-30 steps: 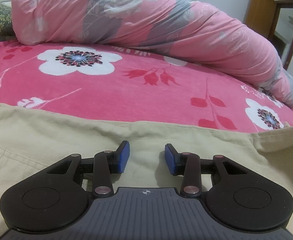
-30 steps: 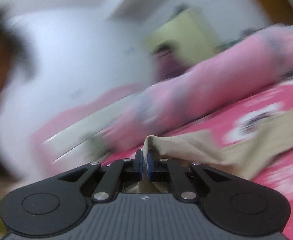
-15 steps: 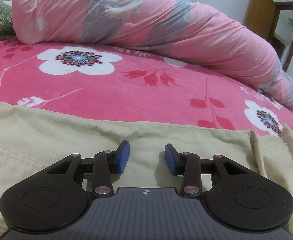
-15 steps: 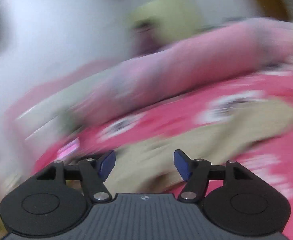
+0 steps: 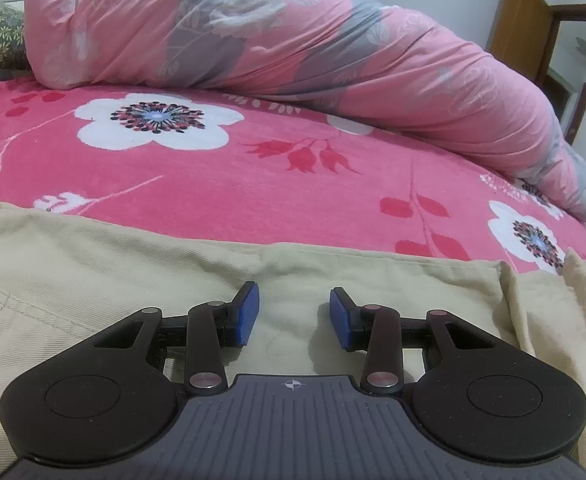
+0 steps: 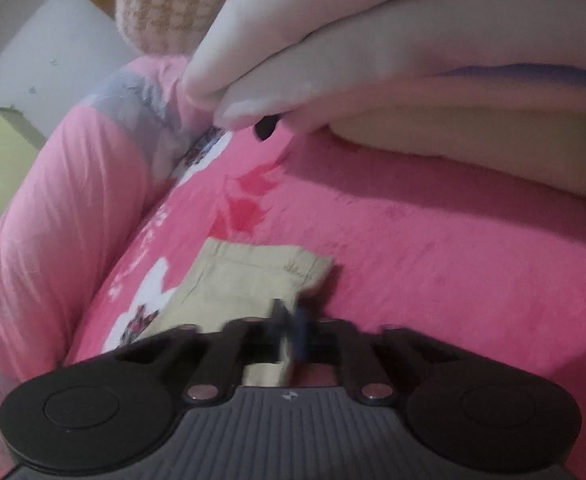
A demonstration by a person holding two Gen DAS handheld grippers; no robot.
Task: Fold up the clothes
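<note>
Beige trousers (image 5: 141,280) lie flat across the pink flowered bedspread (image 5: 221,176). My left gripper (image 5: 294,312) rests low over them, jaws part open, blue pads apart with only flat cloth beneath. At the right edge of the left wrist view a folded-over beige layer (image 5: 549,312) lies crumpled. In the blurred right wrist view my right gripper (image 6: 290,322) is shut, pads together on the near edge of a hemmed end of the trousers (image 6: 253,276). More beige cloth (image 6: 473,152) lies farther off under a person's pale gloved hand (image 6: 333,52).
A long pink and grey rolled quilt (image 5: 293,40) runs along the far side of the bed and shows at the left as quilt (image 6: 45,220). A wooden cabinet (image 5: 521,28) stands at the back right by a white wall. Bare bedspread (image 6: 453,260) lies right of the hem.
The right gripper let go of the raised cloth, opened wide, swung down and shut at the hemmed end. A beige layer dropped onto the trousers at the left view's right edge. The left gripper stayed still.
</note>
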